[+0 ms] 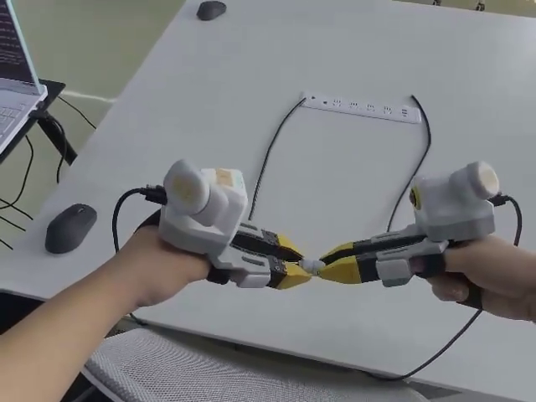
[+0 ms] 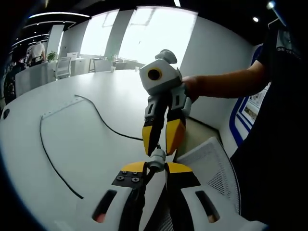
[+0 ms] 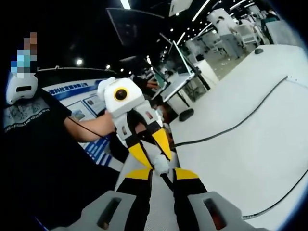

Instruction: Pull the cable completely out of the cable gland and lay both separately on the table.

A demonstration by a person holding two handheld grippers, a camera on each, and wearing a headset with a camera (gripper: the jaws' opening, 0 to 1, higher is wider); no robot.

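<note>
A small whitish cable gland [image 1: 311,266] hangs in the air over the table's near edge, between the two grippers' yellow tips. My left gripper [image 1: 297,270] comes in from the left and is shut on the gland [image 2: 156,158]. My right gripper [image 1: 328,266] meets it tip to tip from the right. In the right gripper view a short dark cable [image 3: 167,180] runs from the gland [image 3: 161,164] back between the right gripper's [image 3: 162,173] jaws, which are shut on it. Most of the cable is hidden by the jaws.
A white power strip [image 1: 362,107] with a black lead lies at the back of the white table [image 1: 251,67]. A dark mouse [image 1: 70,226] sits at the left edge, another mouse [image 1: 211,10] far back. A laptop [image 1: 12,75] stands left; a mesh chair [image 1: 184,368] is below.
</note>
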